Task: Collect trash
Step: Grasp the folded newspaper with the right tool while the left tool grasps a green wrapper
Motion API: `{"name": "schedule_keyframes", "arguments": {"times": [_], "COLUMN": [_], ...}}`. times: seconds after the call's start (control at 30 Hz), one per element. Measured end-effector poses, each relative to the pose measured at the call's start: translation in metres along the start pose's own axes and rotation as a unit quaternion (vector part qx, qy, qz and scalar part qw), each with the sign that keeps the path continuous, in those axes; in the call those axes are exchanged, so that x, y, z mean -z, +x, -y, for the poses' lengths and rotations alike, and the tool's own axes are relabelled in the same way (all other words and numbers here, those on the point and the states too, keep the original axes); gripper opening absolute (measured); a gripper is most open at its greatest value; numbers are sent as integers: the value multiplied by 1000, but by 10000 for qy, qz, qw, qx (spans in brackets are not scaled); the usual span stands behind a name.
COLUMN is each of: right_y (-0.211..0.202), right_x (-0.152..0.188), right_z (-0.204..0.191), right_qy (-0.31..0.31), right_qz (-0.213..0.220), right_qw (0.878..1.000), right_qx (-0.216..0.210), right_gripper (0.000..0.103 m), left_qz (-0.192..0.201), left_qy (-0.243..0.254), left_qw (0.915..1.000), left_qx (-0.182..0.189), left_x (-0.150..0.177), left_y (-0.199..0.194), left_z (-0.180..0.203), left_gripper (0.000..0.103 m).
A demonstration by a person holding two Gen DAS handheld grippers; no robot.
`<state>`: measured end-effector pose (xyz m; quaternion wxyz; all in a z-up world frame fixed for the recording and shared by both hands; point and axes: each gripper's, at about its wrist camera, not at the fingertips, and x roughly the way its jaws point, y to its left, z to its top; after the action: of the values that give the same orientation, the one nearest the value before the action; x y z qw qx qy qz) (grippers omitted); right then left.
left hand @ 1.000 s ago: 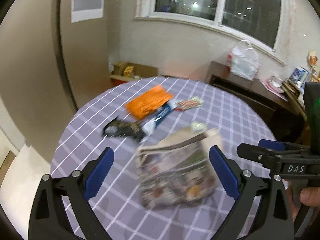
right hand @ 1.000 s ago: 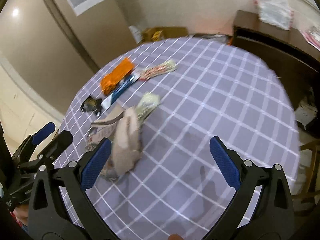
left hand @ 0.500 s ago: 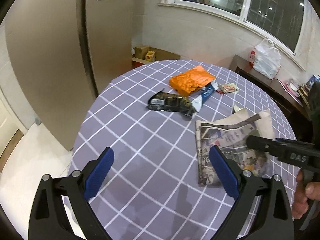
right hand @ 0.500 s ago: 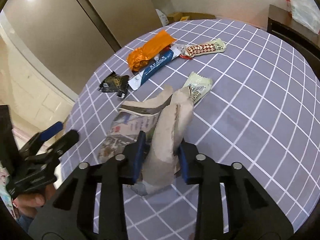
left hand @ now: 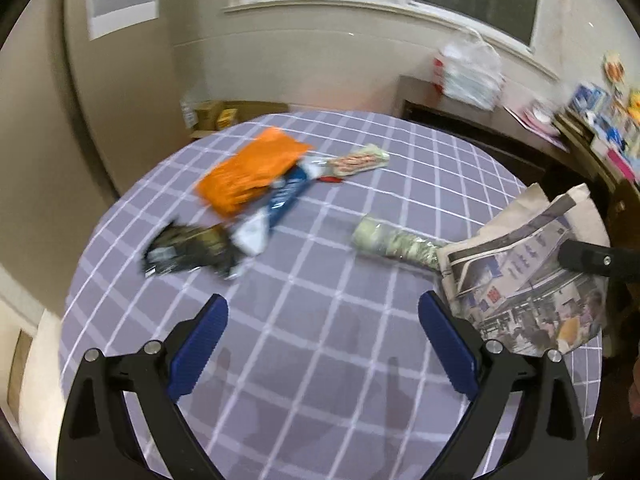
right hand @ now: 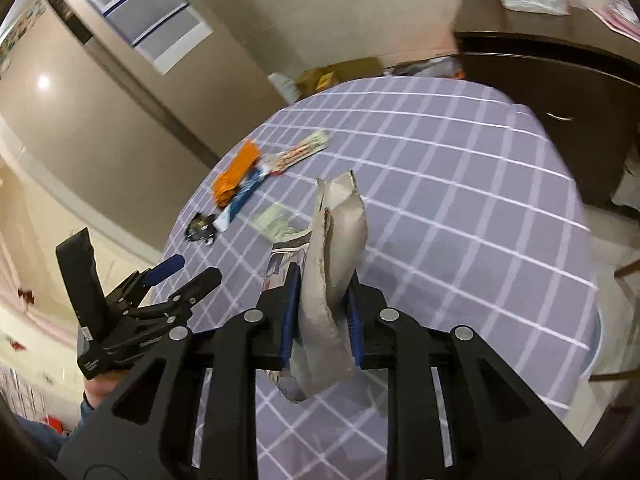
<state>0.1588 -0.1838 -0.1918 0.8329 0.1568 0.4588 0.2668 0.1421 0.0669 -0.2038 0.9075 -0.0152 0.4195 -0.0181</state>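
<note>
While the right claw (right hand: 320, 312) clamps the newspaper (right hand: 332, 264), the left claw (left hand: 322, 344) gapes near scattered wrappers (left hand: 252, 174).

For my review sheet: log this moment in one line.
right gripper: shut on newspaper | left gripper: open | wrappers: on table

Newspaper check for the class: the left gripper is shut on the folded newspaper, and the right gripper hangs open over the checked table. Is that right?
Not quite: the sides are swapped. The right wrist view shows the right gripper shut on the newspaper. The left wrist view shows the left gripper open over the checked table.
</note>
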Motion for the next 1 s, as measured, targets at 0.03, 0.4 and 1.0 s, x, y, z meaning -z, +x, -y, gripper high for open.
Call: {"name": "schedule_keyframes", "arguments": {"times": [0.03, 0.4, 1.0], "right_y": [-2, -33, -41], "right_x": [0, 0, -2], "right_z": [5, 57, 61], "right_qy": [51, 658, 745], "right_qz": [23, 352, 547], "right_qw": [10000, 9971, 9957], "right_qx": [37, 124, 83], "right_gripper": [22, 21, 21], "left_qz": [-36, -225, -484], "left_qy": [67, 768, 1925], "left_qw": [10000, 9965, 9741], "left_qx": [64, 250, 1084], "left_x": [-4, -26, -24], "left_y": [6, 46, 51], "left_z": [7, 47, 70], "left_gripper": [94, 94, 11]}}
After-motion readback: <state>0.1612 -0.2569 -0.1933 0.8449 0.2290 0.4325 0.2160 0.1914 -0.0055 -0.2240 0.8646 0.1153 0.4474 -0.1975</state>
